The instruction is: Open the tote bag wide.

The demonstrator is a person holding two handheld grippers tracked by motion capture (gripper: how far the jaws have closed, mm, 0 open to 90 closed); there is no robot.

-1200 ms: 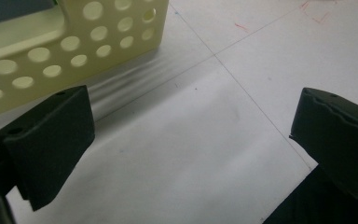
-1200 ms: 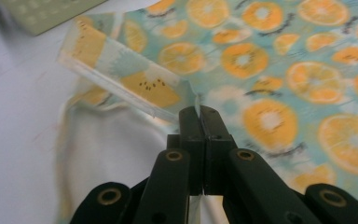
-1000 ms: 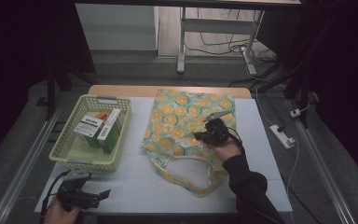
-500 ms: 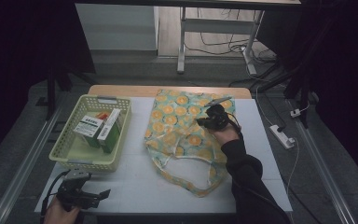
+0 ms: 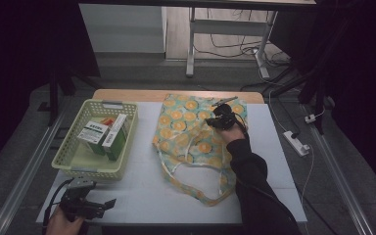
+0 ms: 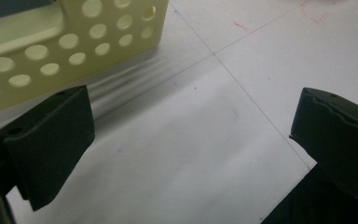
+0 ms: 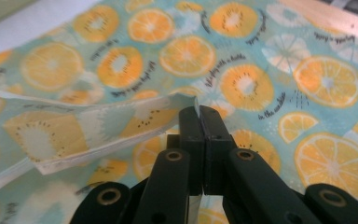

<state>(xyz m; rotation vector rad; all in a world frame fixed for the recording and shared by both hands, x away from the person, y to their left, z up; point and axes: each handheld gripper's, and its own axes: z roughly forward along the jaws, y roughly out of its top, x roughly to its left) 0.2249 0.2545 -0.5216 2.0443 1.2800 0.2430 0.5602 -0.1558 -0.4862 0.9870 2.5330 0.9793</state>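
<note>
At the counter's near left corner, a hand holds the left tool low over the white surface, its jaws spread wide with nothing between them. In the left gripper view the two black pads stand well apart above bare counter, and the holed wall of a pale yellow basket rises just beyond the one on the picture's left.

That basket sits along the counter's left edge, toward the far side. Inside it stand boxes, green and white, packed side by side against one another; their print is too small to read.

Right of the basket, a cloth bag printed with orange and kiwi slices on pale blue lies flat across the middle of the counter, its top reaching the far edge and its looped handles trailing toward the near edge.

Over the bag's far right part, the right tool is clamped on the cloth, a dark sleeve running back from it to the near edge. In the right gripper view its jaws are pressed together on the tip of a pale-edged fold of the bag, which lifts off the printed fabric below and stretches away to the picture's left. The right tool pinches only that thin edge.
</note>
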